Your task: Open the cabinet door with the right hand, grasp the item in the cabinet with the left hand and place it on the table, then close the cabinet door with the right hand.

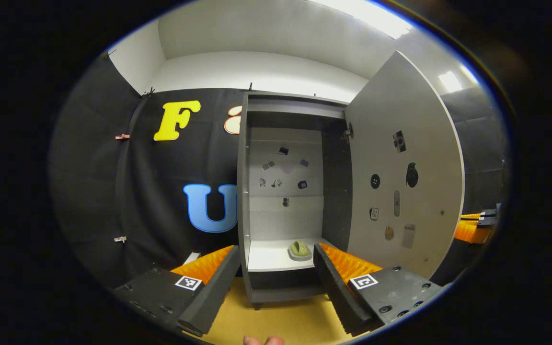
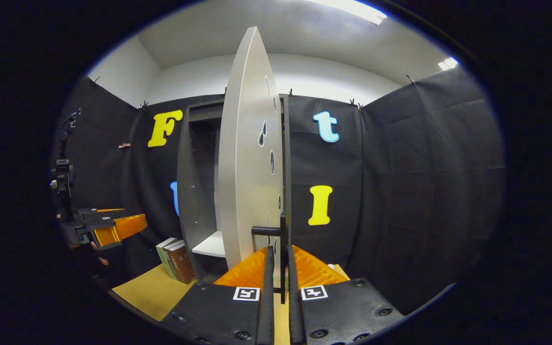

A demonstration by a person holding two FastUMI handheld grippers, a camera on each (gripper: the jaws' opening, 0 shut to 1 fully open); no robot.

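Item: a small green thing (image 1: 300,248) on a grey base, sitting on the cabinet's white shelf (image 1: 269,256); too small to make out what it is.
Cabinet (image 1: 257,191): stands on the tan table (image 1: 281,321); its lower front is partly hidden by the fingers.
Door (image 1: 403,182): swung wide open, seen edge-on in the right gripper view.
Left gripper (image 1: 272,268): fingers spread wide, holding nothing, short of the shelf.
Right gripper (image 2: 276,268): fingers nearly together, clamped on the dark door handle (image 2: 281,249).
Room: black cloth walls, white ceiling.
Books (image 2: 176,261): standing beside the cabinet, in the right gripper view.
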